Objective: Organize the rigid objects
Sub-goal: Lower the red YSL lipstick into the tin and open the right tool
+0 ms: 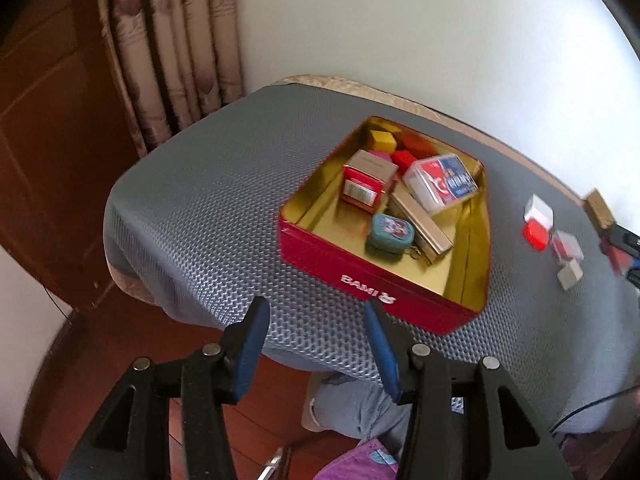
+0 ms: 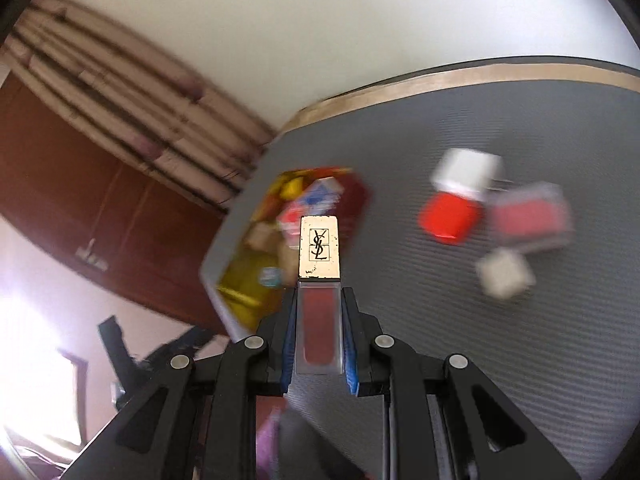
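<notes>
The gold-capped lipstick (image 2: 319, 292) sat clamped between the right gripper (image 2: 319, 344) pads, above the grey mat (image 2: 520, 340). Red tin (image 1: 360, 276) lay left, loose blocks (image 2: 452, 212) right. The left gripper (image 1: 316, 344) gaped, holding nothing.

Both wrist views look down, sharing the red tin (image 1: 360, 276).

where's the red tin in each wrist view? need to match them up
Left wrist: red tin sits centre frame on the grey mat, open and full of small boxes, just beyond the open left claw.
Right wrist: tin is left of centre, blurred, behind the lipstick held in the right claw.
Shared landmark: the orange-red cube on the mat.
</notes>
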